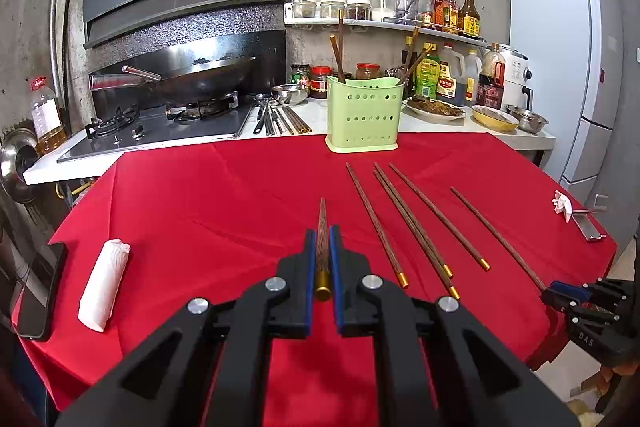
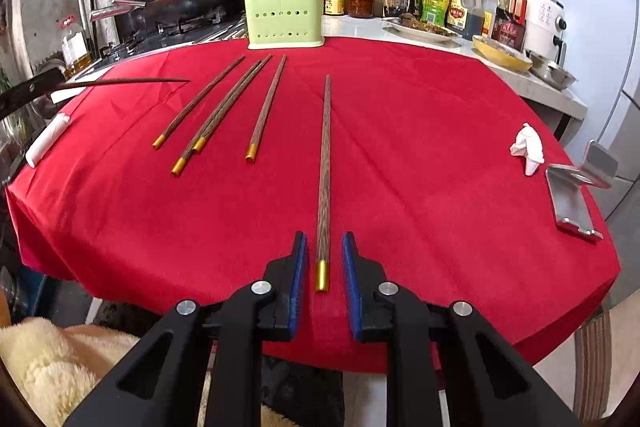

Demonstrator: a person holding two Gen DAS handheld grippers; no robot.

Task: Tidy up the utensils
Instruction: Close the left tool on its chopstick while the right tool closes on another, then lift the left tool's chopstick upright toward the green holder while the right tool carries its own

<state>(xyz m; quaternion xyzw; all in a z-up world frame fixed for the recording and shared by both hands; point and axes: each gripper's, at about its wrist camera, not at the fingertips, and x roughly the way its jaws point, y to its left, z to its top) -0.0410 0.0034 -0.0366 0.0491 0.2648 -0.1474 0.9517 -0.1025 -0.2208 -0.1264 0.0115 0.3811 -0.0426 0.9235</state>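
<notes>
My left gripper (image 1: 322,231) is shut on a brown wooden chopstick (image 1: 322,255) with a gold cap, held above the red tablecloth (image 1: 200,207) and pointing away from me. My right gripper (image 2: 324,235) is low over the table's near edge, and its blue pads (image 2: 298,267) stand either side of the gold-capped end of another chopstick (image 2: 326,155). That chopstick lies flat, with gaps showing on both sides. Several more chopsticks (image 2: 224,107) lie to its left. A green perforated holder (image 2: 285,13) at the far edge has chopsticks standing in it.
A rolled white napkin (image 1: 103,285) and a dark phone (image 1: 38,291) lie at the table's left edge. A crumpled tissue (image 2: 528,149) and a metal stand (image 2: 572,195) are at the right. Behind the table is a counter with stove, wok, bowls and bottles.
</notes>
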